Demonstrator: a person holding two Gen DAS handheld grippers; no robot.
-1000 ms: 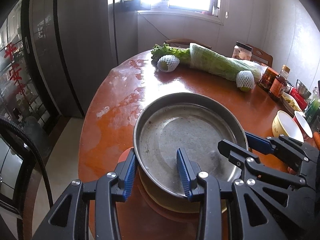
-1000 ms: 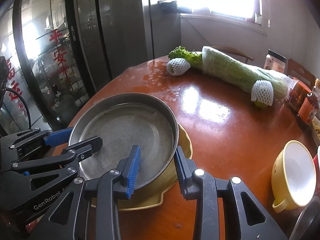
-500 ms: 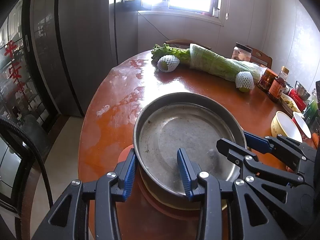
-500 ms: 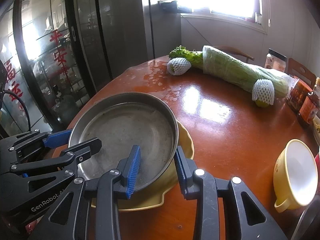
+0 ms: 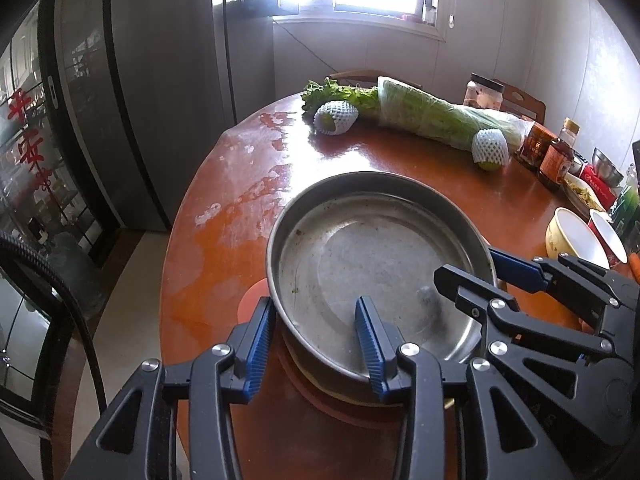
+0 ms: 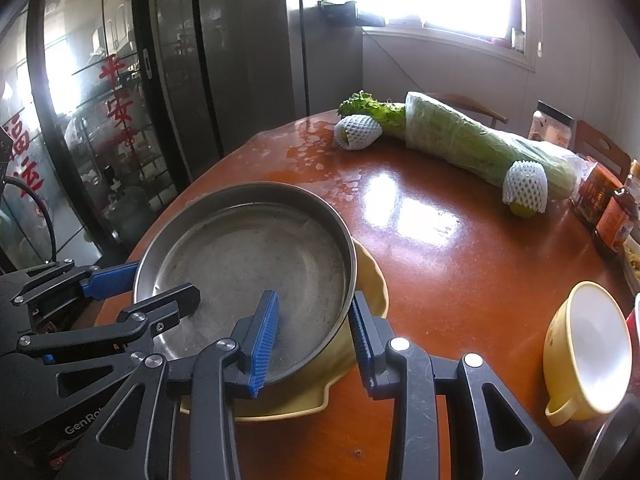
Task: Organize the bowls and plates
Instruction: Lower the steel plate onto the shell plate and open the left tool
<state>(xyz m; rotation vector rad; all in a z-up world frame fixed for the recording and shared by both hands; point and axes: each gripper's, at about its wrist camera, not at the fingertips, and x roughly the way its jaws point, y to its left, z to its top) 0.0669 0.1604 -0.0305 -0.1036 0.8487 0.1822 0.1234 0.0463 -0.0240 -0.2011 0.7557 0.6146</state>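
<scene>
A round steel pan (image 5: 376, 256) sits on a yellow plate (image 6: 370, 280), which rests on an orange plate (image 5: 250, 300) at the near edge of the table. My left gripper (image 5: 316, 340) is open, its jaws straddling the pan's near rim, one finger inside and one outside. My right gripper (image 6: 314, 336) is open and straddles the pan's right rim the same way; it also shows in the left wrist view (image 5: 472, 280). A yellow bowl with a white inside (image 6: 588, 348) lies tilted at the right.
The round wooden table (image 6: 440, 240) carries wrapped cabbage (image 6: 480, 144), lettuce, two fruits in foam nets (image 6: 358, 132), and sauce jars (image 6: 600, 200) at the far right. A fridge (image 5: 160, 100) stands at left. The table edge is close under the stack.
The pan has settled slightly lower on the stack. Both grippers stay open around its rim and have barely moved.
</scene>
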